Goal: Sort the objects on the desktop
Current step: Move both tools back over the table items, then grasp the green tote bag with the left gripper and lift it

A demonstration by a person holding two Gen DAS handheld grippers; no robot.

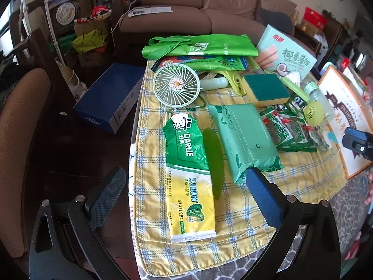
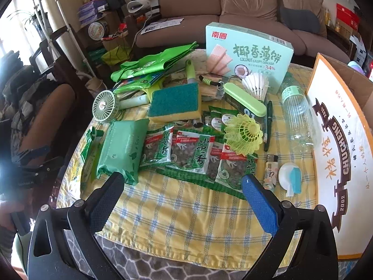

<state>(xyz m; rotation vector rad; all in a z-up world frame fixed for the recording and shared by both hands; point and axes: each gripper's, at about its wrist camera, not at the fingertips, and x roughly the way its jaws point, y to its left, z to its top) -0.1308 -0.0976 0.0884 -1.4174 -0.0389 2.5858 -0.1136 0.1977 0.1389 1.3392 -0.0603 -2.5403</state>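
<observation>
Behind your cluttered surface [image 2: 186, 210] sits a sofa. Both tools, left tool [image 1: 186, 193] and right tool [image 2: 184, 198], hang spread and empty; sorting hasn't begun. The toothpaste box [image 1: 188, 175] lies directly ahead of the left tool: lower and close on it.

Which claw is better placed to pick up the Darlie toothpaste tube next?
Left, probably. The left claw is open with the Darlie toothpaste tube directly ahead between its fingers; the right claw faces snack packets.

Beyond my desk a brown sofa [image 2: 233, 7] runs along the far wall, papers [image 2: 163, 24] lying on its left seat. A blue box [image 1: 109, 98] sits on the dark floor off the desk's left edge, beside a brown chair [image 1: 21, 140].
</observation>
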